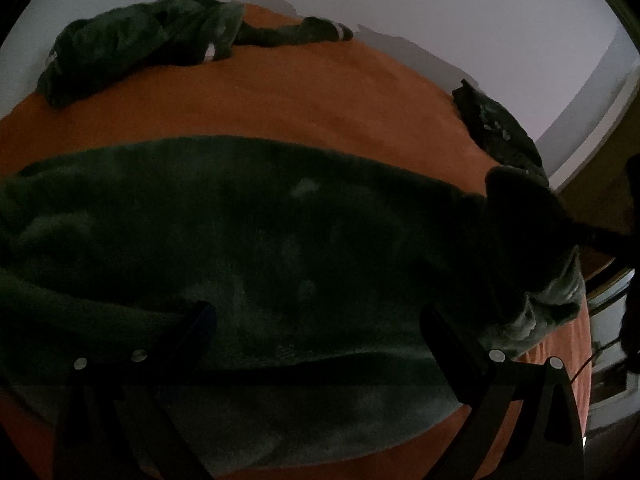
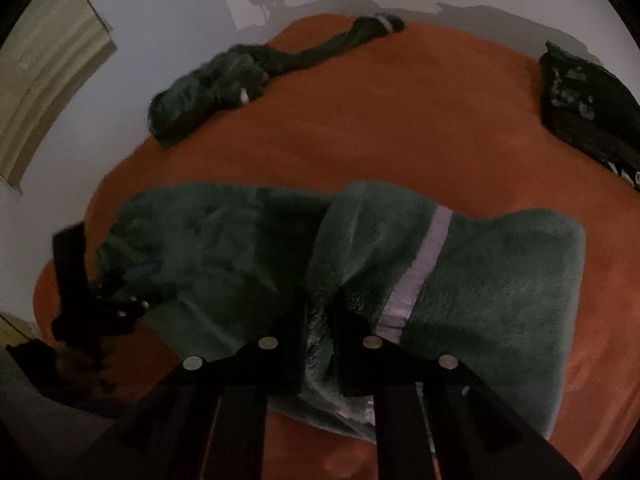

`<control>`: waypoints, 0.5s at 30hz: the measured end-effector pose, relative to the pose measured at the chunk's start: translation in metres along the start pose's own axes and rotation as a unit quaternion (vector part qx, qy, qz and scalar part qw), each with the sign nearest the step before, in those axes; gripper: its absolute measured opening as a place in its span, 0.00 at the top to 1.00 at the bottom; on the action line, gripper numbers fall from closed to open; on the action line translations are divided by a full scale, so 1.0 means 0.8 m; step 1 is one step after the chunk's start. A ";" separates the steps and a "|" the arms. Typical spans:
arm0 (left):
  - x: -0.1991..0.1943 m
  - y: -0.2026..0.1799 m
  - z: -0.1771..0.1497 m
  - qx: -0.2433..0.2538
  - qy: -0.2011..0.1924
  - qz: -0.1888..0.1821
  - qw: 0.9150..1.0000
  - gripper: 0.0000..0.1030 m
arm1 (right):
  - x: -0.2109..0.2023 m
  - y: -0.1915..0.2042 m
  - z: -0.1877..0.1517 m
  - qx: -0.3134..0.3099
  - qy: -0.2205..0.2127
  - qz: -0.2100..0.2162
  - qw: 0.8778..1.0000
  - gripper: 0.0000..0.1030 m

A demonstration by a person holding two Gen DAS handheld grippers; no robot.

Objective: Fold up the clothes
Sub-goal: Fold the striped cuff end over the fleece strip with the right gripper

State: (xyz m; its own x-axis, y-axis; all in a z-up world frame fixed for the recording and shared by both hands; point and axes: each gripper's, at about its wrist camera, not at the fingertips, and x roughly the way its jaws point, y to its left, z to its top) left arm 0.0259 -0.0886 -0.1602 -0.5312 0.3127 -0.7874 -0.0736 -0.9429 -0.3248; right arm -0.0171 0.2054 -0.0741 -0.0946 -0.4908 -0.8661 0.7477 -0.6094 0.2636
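A green fleece garment (image 1: 256, 232) with a pale stripe (image 2: 424, 260) lies spread across the orange bed cover (image 1: 320, 100). My left gripper (image 1: 316, 320) hangs open just over it, its two dark fingers (image 1: 196, 320) wide apart above the fleece. My right gripper (image 2: 320, 320) is shut on a raised fold of the same green fleece garment (image 2: 224, 248), close beside the stripe. In the right wrist view the left gripper (image 2: 100, 304) shows as a dark shape at the garment's left end. In the left wrist view the lifted fold (image 1: 520, 208) rises dark at the right.
A second green garment (image 1: 140, 44) (image 2: 208, 84) lies crumpled at the far side of the bed against the white wall. A dark folded item (image 1: 496, 128) (image 2: 580, 100) sits at the far right edge. Bare orange cover (image 2: 400, 128) stretches between them.
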 end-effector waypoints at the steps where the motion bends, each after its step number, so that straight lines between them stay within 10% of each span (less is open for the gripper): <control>1: 0.000 0.001 0.001 -0.003 0.001 -0.002 1.000 0.01 | 0.016 -0.003 -0.005 0.004 0.017 -0.006 1.000 0.91; 15: -0.036 0.033 -0.011 -0.016 -0.022 0.043 0.999 0.01 | 0.053 -0.003 -0.004 -0.046 0.073 -0.032 0.996 0.75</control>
State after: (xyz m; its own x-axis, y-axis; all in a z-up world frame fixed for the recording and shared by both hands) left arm 0.0466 -0.1219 -0.1508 -0.5712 0.2249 -0.7894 -0.0003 -0.9618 -0.2738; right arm -0.0209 0.1881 -0.1130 -0.0521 -0.3529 -0.9342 0.8013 -0.5731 0.1718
